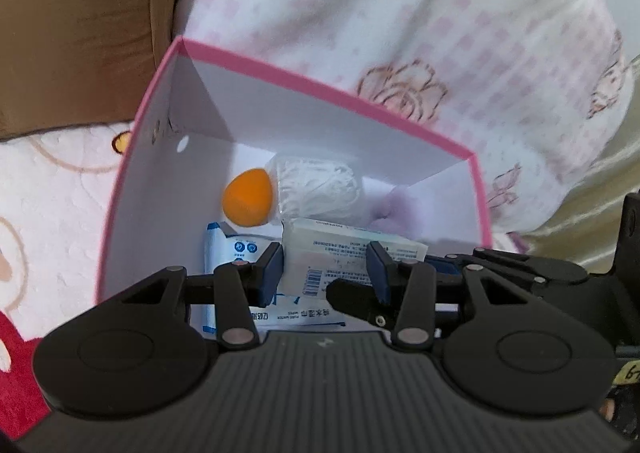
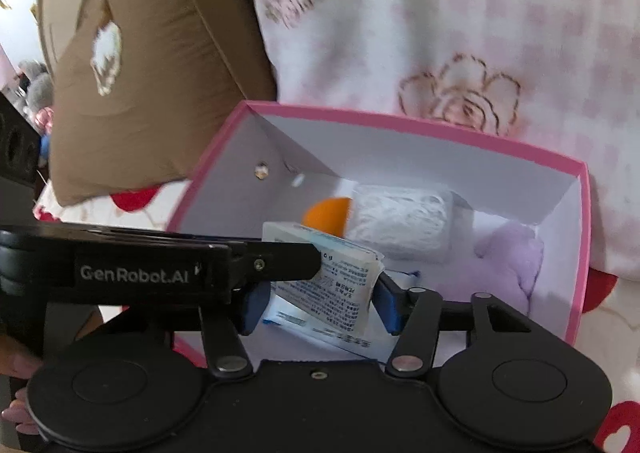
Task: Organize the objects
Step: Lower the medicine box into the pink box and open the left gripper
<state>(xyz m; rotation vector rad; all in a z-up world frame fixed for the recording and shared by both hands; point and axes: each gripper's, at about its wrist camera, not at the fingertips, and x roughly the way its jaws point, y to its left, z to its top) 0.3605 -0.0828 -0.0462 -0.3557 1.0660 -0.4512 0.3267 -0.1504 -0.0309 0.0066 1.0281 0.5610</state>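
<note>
Inside the pink box (image 1: 132, 173), the orange sponge (image 1: 246, 199) is lying at the left, its narrow end pointing to the upper right. The wipes packet (image 2: 332, 293) is sitting tilted between both grippers, long axis running left to right. The left gripper (image 1: 324, 269) is standing released around it; the right gripper (image 2: 316, 303) is grasping it, its left finger hidden behind the other tool.

My way in is from above, through the open top of the pink-rimmed white cardboard box (image 1: 182, 157). Its floor is crowded: an orange egg-shaped sponge (image 1: 248, 199), a clear-wrapped white bundle (image 1: 318, 189), a lilac fluffy pouch (image 2: 516, 257) and flat printed white packets (image 1: 320, 253). A brown cushion (image 2: 152, 65) presses against the far-left corner.
</note>
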